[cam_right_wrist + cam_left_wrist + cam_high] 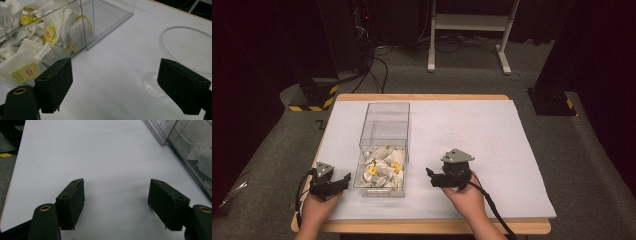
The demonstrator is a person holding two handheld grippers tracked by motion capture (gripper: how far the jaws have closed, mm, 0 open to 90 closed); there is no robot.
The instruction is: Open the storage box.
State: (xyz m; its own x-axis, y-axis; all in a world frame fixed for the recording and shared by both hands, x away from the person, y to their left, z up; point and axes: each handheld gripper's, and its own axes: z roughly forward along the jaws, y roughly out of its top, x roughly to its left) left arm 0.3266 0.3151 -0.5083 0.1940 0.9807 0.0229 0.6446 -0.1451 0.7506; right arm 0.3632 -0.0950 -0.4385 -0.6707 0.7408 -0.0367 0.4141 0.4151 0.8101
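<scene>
Lab, dark room, hazard-striped stand bases, floor cables

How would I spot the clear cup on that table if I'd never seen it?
Start at the white table and find the clear box of tea bags. To its right, just beyond the right gripper, stands the cup. It is round, see-through and empty, unlike the square-sided box.

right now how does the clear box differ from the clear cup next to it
The clear box is tall and square-walled, while the clear cup is round with a wide rim. The box's near compartment holds a heap of tea bags; the cup holds nothing. In the right gripper view the box lies beyond the left jaw, the cup beyond the right one. Both are see-through and stand on the white table.
</scene>
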